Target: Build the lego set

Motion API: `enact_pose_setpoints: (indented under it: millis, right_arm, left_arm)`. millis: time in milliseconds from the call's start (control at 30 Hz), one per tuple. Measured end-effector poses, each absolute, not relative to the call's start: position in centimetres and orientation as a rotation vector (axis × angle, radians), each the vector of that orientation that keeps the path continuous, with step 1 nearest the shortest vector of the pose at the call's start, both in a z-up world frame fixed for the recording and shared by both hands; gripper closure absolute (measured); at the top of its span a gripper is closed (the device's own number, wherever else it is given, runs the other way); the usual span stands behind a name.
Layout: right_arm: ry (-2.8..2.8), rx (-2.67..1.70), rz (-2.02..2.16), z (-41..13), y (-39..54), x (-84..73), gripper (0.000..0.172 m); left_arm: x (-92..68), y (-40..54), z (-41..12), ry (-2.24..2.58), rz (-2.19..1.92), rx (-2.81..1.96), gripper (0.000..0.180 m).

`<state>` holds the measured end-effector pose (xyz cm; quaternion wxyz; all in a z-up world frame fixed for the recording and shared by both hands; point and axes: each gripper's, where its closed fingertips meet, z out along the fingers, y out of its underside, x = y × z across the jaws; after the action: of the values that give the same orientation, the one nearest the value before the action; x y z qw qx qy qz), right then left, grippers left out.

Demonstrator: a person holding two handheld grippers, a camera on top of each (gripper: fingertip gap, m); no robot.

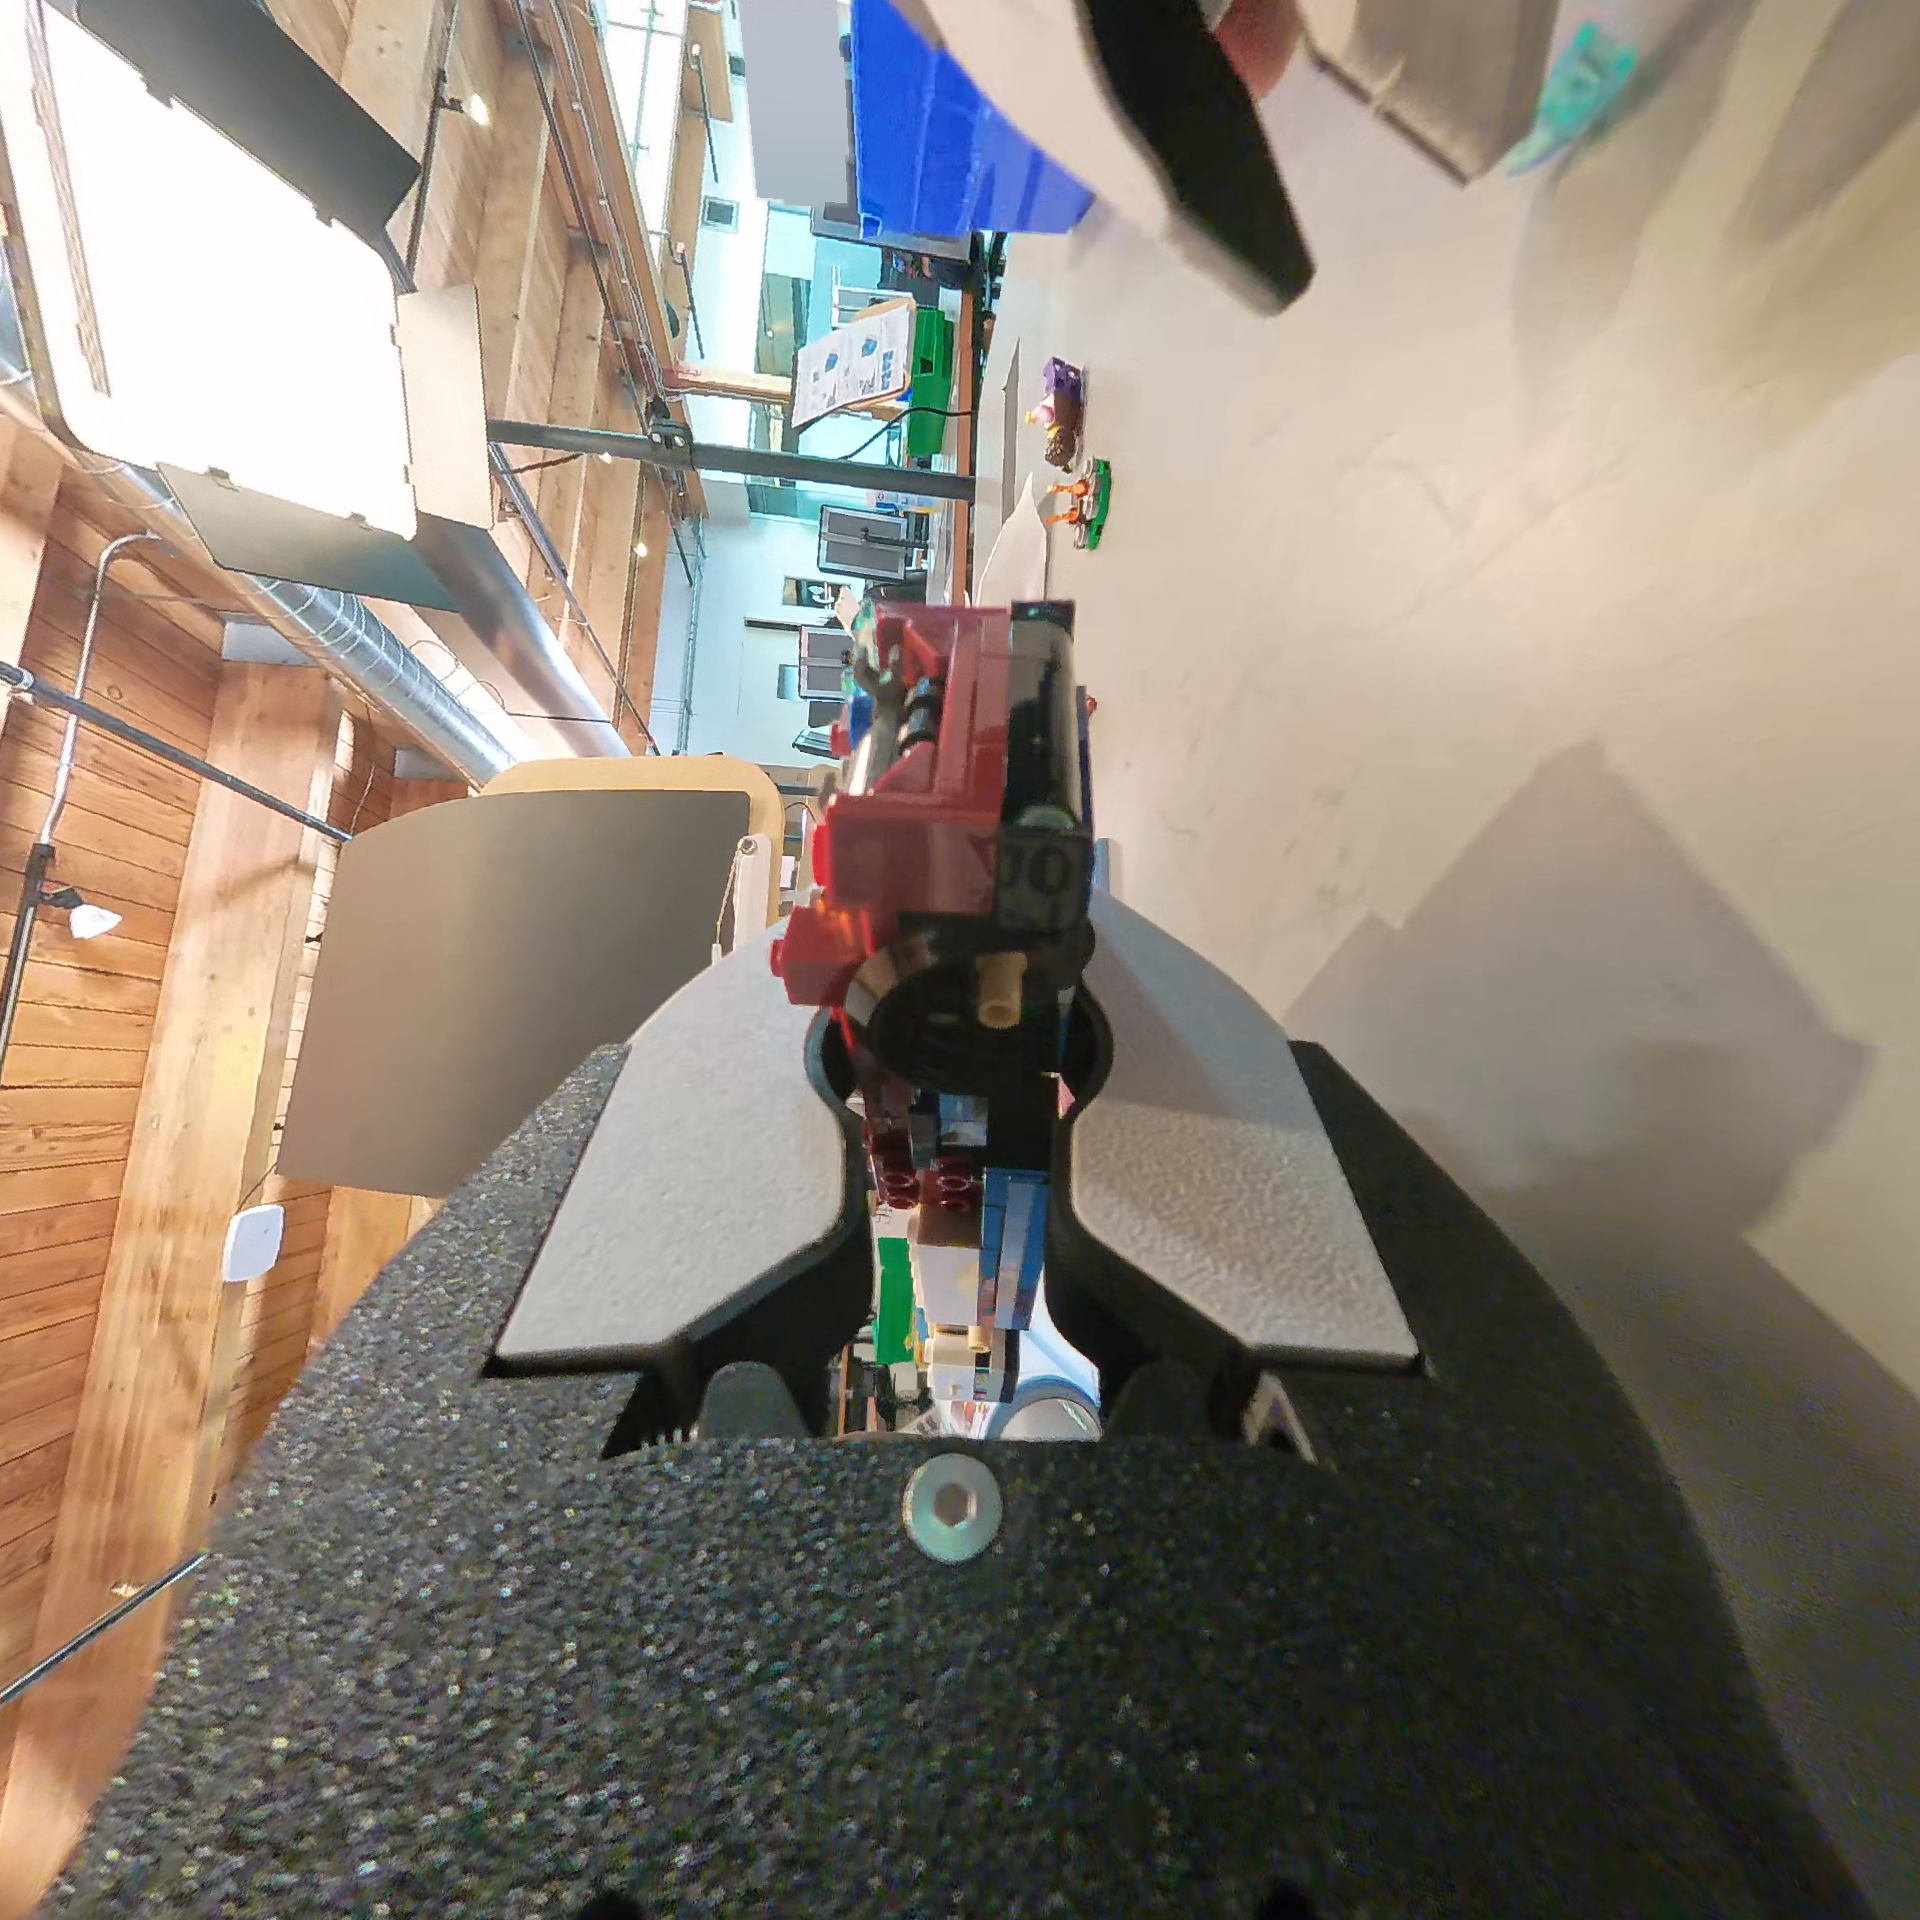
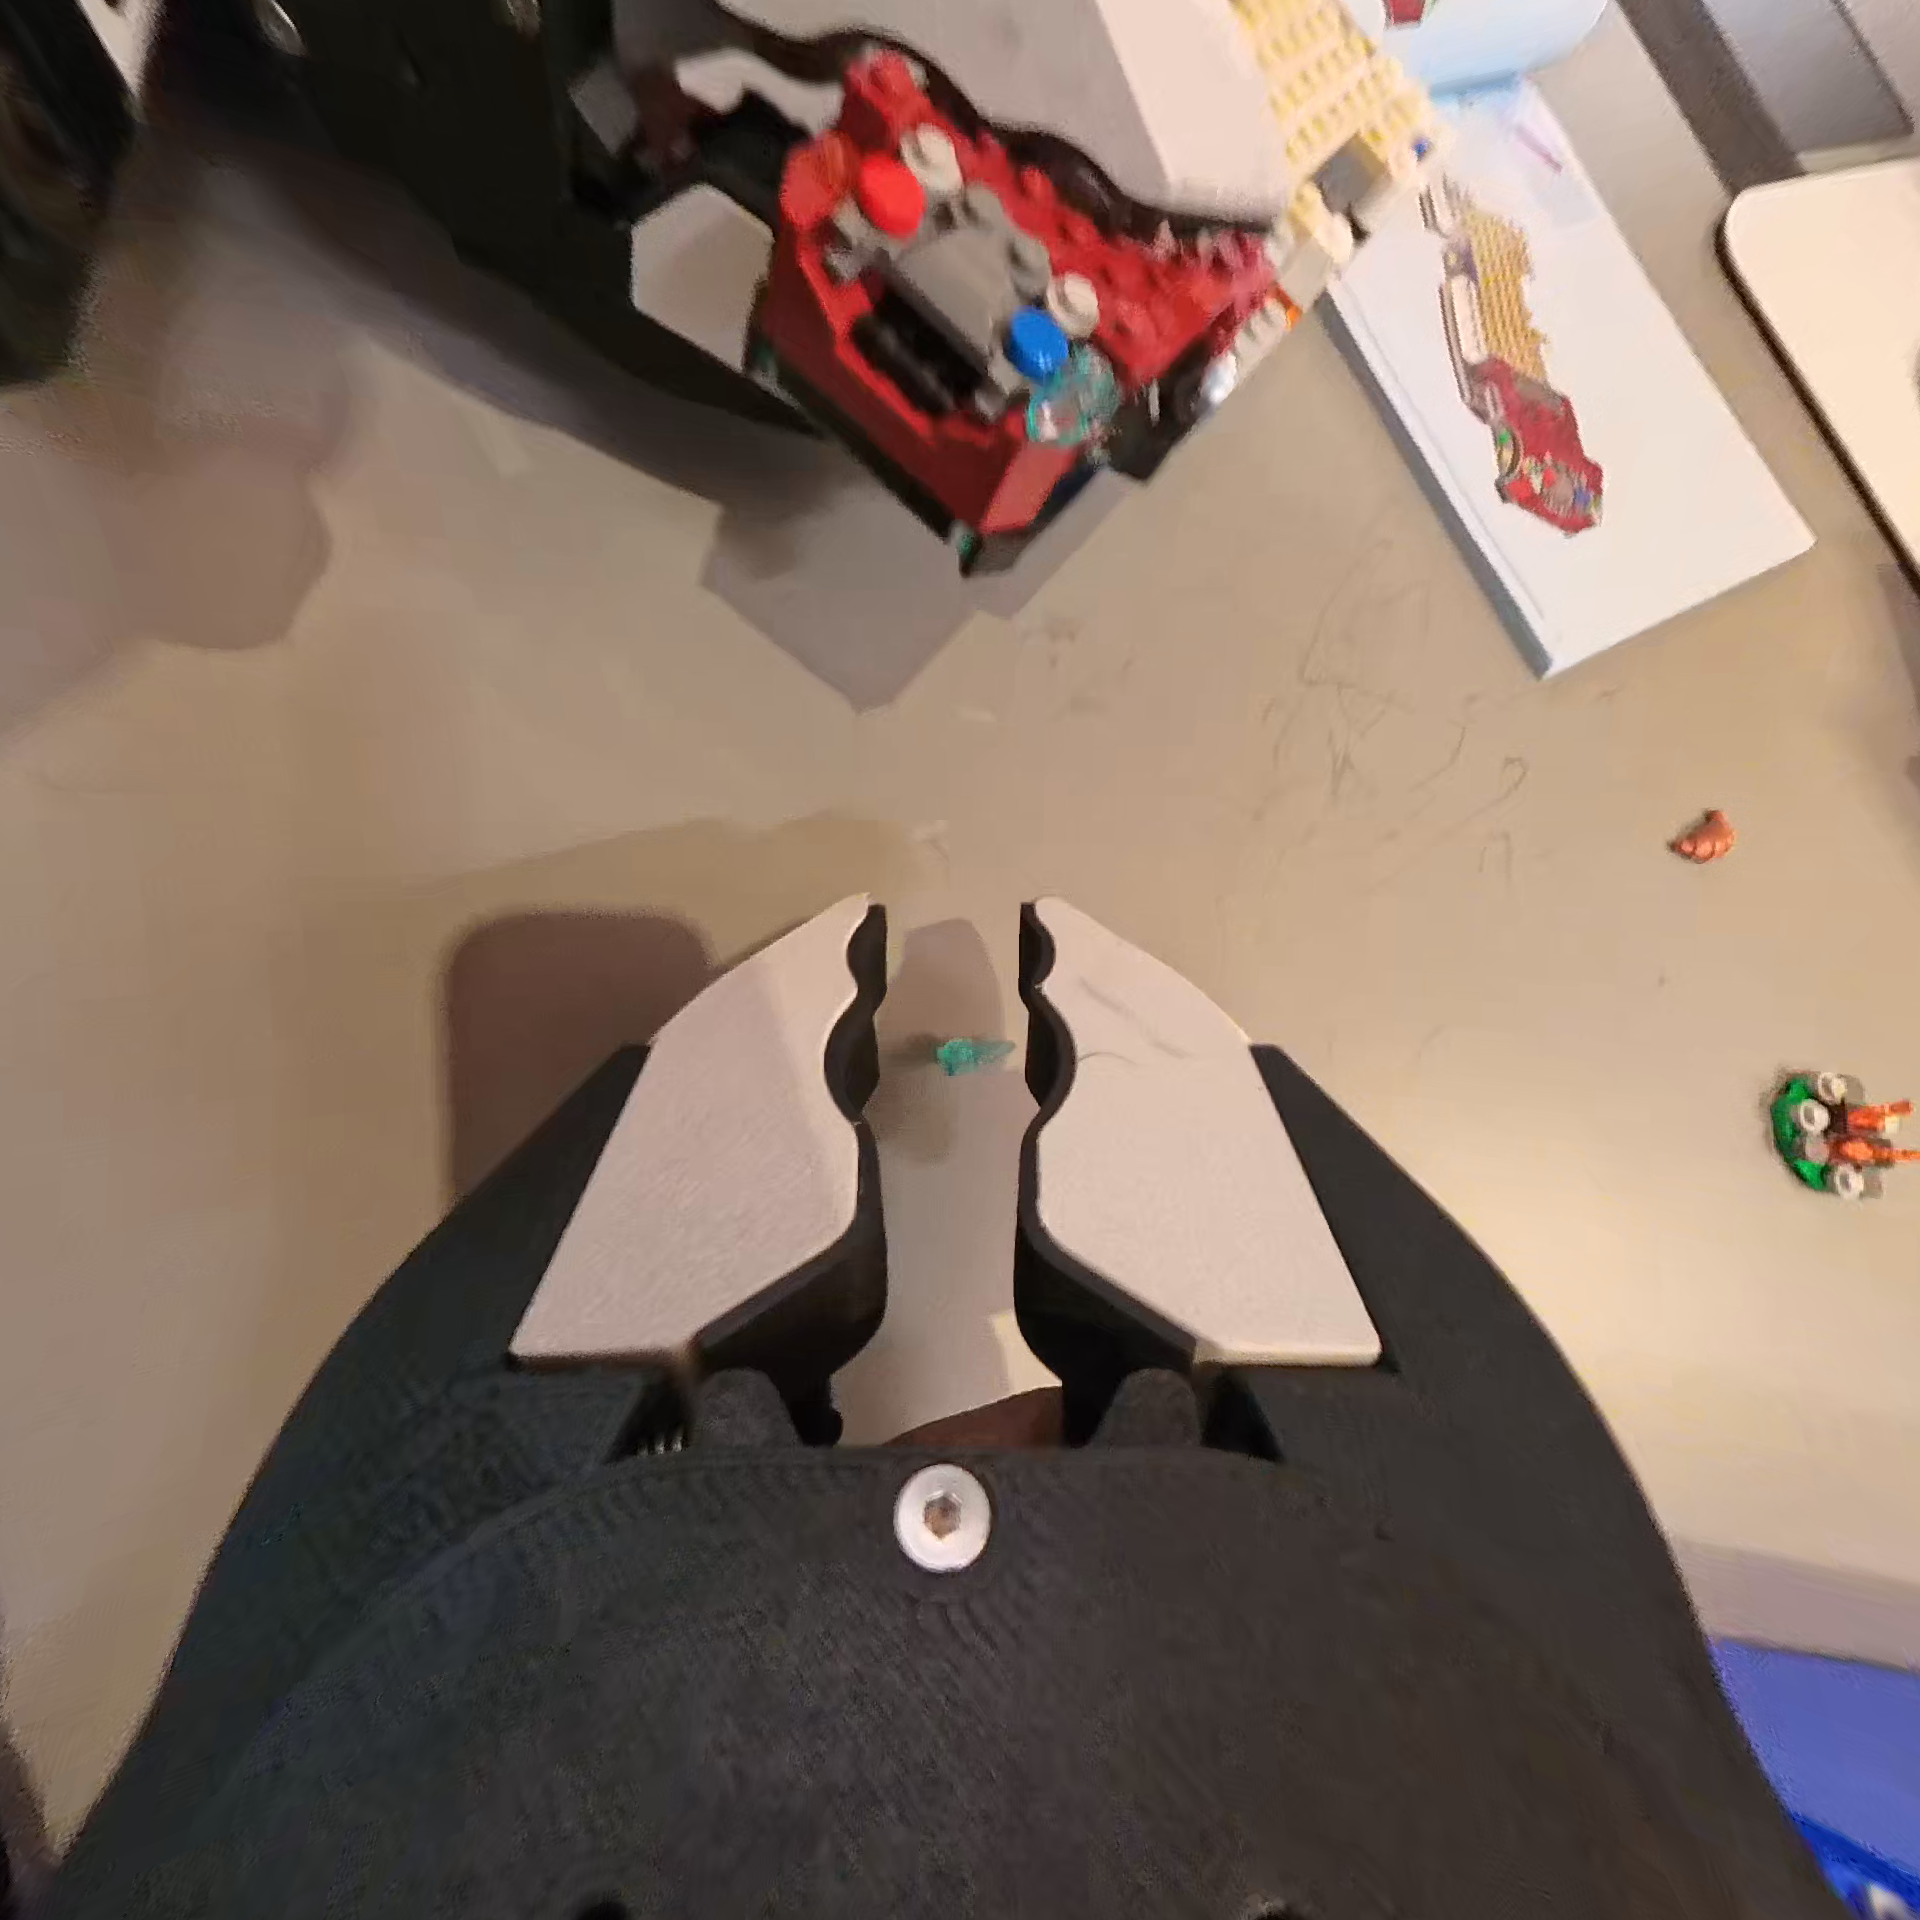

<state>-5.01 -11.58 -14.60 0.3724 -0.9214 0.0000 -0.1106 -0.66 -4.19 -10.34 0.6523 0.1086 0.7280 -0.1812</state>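
My left gripper [image 1: 945, 935] is shut on a red and black toy-brick vehicle [image 1: 935, 790], gripped between both pads and held above the beige table [image 1: 1455, 623]. The right wrist view shows the same vehicle [image 2: 966, 312] in that gripper at the top. My right gripper [image 2: 951, 914] is open over the table. A small translucent teal piece [image 2: 966, 1055] shows between its fingers, apart from both pads. One right finger [image 1: 1195, 135] shows blurred at the top of the left wrist view.
An instruction booklet [image 2: 1558, 416] lies at the right. A small green build with orange parts [image 2: 1839, 1138] and a loose orange piece [image 2: 1704, 836] sit further right. A blue bin [image 1: 956, 125] and a purple-brown build [image 1: 1062, 416] stand far off. The grippers' ends are close to 10 cm from one another.
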Motion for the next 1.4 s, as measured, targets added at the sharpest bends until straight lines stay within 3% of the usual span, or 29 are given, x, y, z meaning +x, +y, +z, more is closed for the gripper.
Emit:
enact_pose_setpoints:
  millis: [367, 1400]
  right_arm:
    - [0.26, -2.456, -0.27, -17.0, -15.6, -3.9, 0.147]
    - [0.345, -2.402, -0.524, -16.9, -13.6, 0.7, 0.147]
  left_arm:
    - [-0.8, -4.6, -10.6, 1.665, -0.421, 0.247, 0.145]
    - [-1.1, -4.5, -10.6, 1.677, -0.428, 0.244, 0.145]
